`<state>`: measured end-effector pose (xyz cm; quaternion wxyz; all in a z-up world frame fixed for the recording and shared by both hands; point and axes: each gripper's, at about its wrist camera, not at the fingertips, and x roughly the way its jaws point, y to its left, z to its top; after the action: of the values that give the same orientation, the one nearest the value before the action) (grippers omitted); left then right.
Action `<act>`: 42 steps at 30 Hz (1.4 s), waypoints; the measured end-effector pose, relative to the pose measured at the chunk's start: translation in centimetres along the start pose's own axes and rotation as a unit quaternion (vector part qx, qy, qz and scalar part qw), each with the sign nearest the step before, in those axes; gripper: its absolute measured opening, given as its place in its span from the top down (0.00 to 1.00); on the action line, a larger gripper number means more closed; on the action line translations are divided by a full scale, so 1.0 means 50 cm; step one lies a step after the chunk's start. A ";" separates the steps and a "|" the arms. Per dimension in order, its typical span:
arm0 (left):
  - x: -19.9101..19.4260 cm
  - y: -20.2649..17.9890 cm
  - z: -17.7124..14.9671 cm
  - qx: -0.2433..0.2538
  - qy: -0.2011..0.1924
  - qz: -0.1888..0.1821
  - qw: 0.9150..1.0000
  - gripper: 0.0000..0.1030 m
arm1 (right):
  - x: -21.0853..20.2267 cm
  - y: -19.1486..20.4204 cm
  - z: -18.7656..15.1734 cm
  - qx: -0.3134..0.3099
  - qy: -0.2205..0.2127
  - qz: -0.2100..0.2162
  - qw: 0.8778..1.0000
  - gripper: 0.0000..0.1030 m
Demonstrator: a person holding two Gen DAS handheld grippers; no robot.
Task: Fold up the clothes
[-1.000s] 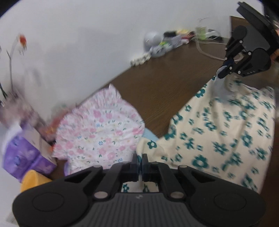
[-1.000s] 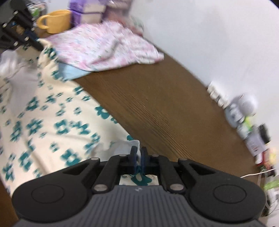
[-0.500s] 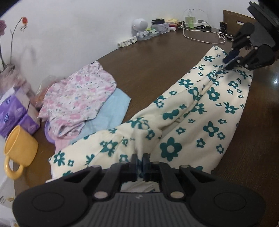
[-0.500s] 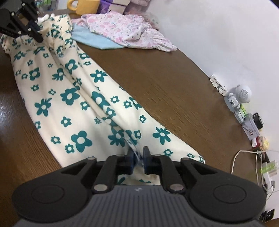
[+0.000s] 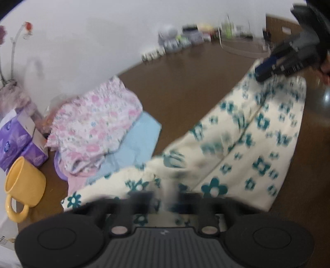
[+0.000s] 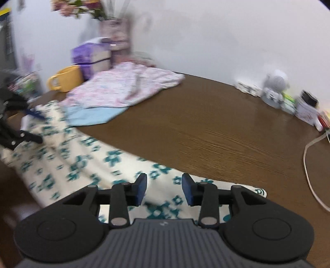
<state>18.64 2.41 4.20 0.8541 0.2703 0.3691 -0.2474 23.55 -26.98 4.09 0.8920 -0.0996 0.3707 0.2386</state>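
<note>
My right gripper (image 6: 164,190) gapes over the flowered trousers (image 6: 86,165), my left gripper (image 5: 165,201) blurs beyond telling; next I regrip to fold.

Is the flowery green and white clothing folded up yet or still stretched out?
Stretched out, not folded. The green-flowered garment lies long and flat across the table.

A home is showing itself: a brown wooden table (image 6: 216,127) against a white wall is carrying laundry, a yellow mug (image 5: 24,185), tissue boxes (image 5: 18,142) and flowers (image 6: 78,8).
</note>
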 end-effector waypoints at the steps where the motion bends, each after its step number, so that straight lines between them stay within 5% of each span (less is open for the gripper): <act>1: 0.006 -0.003 -0.004 0.009 0.008 0.005 1.000 0.98 | 0.011 -0.005 -0.008 0.008 0.007 -0.005 1.000 0.64; 7: -0.030 -0.013 -0.051 0.021 0.018 -0.003 1.000 0.88 | 0.040 -0.015 -0.056 0.016 0.026 -0.017 0.999 0.65; 11: -0.078 0.046 -0.068 -0.068 0.000 -0.007 0.998 0.38 | 0.034 -0.011 -0.055 0.014 0.020 -0.016 1.000 0.64; 15: -0.116 0.123 -0.088 -0.161 -0.021 0.020 0.987 0.35 | 0.013 0.004 -0.049 0.014 0.001 -0.006 1.000 0.63; 22: -0.045 0.162 -0.085 -0.207 0.002 -0.021 0.978 0.35 | -0.001 0.089 -0.040 -0.019 -0.019 0.036 0.999 0.58; 32: -0.072 0.085 -0.072 -0.116 -0.044 -0.030 0.992 0.34 | 0.012 0.083 -0.064 0.009 -0.013 0.023 1.000 0.58; 37: -0.051 0.048 -0.057 -0.082 -0.039 -0.059 0.994 0.34 | 0.019 0.081 -0.073 0.021 -0.016 0.026 0.999 0.54; 39: -0.027 0.040 -0.048 -0.070 -0.028 -0.038 0.996 0.35 | 0.019 0.081 -0.077 0.022 -0.020 0.025 0.999 0.54; 40: -0.014 0.040 -0.044 -0.071 -0.021 -0.023 0.997 0.48 | 0.019 0.082 -0.079 0.022 -0.021 0.025 0.999 0.54; 41: -0.007 0.046 -0.044 -0.079 -0.019 -0.020 0.997 0.76 | 0.019 0.083 -0.081 0.020 -0.023 0.023 0.999 0.54; 42: -0.001 0.053 -0.043 -0.086 -0.016 -0.016 0.996 0.91 | 0.019 0.085 -0.083 0.017 -0.025 0.021 0.999 0.54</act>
<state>19.18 5.73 3.73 0.8759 0.1858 0.3795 -0.2330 19.46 -24.42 0.50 0.8974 -0.0708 0.3544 0.2531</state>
